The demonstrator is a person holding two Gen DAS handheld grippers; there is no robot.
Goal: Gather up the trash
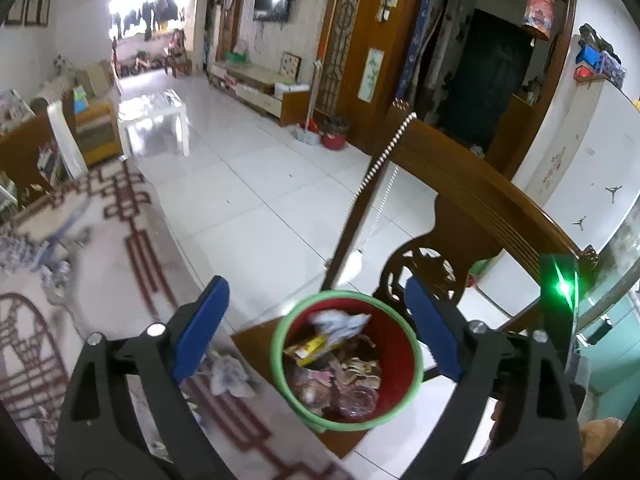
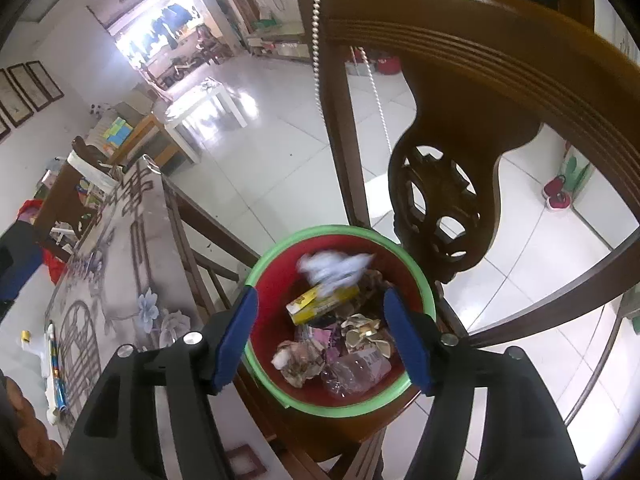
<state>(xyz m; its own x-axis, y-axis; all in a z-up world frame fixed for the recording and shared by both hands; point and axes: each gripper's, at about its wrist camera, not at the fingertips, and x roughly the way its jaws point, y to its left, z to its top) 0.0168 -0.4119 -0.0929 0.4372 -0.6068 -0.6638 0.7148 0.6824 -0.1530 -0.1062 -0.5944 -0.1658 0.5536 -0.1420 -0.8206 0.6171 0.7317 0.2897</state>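
Note:
A red bin with a green rim (image 1: 280, 364) (image 2: 424, 280) stands on a wooden chair seat and holds several pieces of trash. A blurred white crumpled tissue (image 2: 336, 268) (image 1: 340, 322) is at the top of the pile, above a yellow box (image 2: 320, 304). My right gripper (image 2: 320, 336) is open and empty, its blue pads either side of the bin, above it. My left gripper (image 1: 316, 328) is open and empty, above the bin's near-left side. A crumpled tissue (image 1: 230, 376) lies on the patterned table by the left finger.
The carved wooden chair back (image 2: 460, 92) (image 1: 472, 200) rises just behind the bin. The table with patterned cloth (image 1: 120, 280) (image 2: 120, 280) lies to the left, with a small yellow item (image 2: 26, 336) and a wrapper (image 2: 54, 376) on it. White tiled floor (image 1: 248, 184) stretches beyond.

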